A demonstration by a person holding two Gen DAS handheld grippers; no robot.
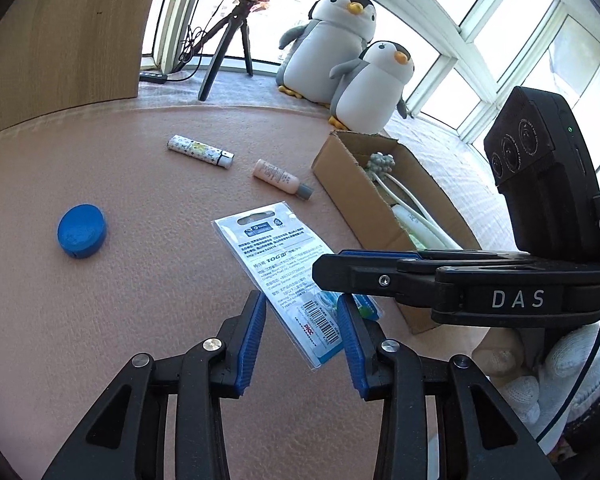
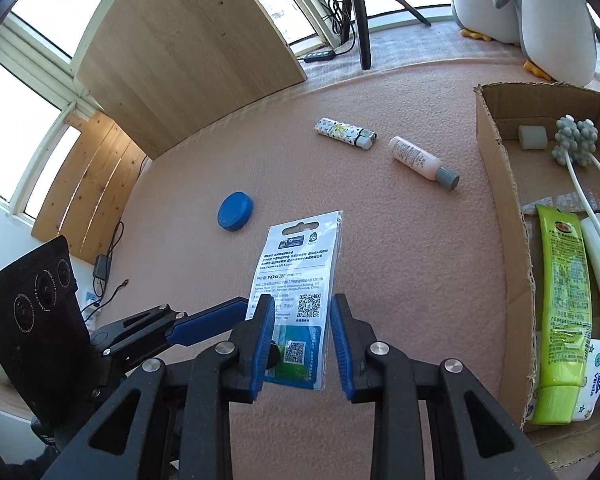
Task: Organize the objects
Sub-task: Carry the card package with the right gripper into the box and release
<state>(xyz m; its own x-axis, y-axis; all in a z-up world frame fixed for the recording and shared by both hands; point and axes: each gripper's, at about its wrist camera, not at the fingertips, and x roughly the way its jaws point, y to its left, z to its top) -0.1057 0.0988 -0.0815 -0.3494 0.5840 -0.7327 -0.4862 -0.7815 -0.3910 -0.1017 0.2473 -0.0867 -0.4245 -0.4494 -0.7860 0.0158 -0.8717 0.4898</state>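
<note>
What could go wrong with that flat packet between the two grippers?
The packet is thin and glossy, so fingers might slide off it. The left gripper and right gripper crowd the same spot and could knock together. The cardboard box wall could snag it on the way in.

Two handheld grippers share one build: black angular linkage arms joined by silver round-head screws, each tipped with ribbed blue finger pads (image 1: 256, 332). The right gripper (image 1: 332, 268), seen side-on from the left wrist camera, carries white "DAS" lettering, a small silver screw, and a black camera block (image 1: 540, 160) with three round lenses, a green indicator light and a black cable. A white knitted glove (image 1: 560, 368) covers the hand beneath it.
</note>
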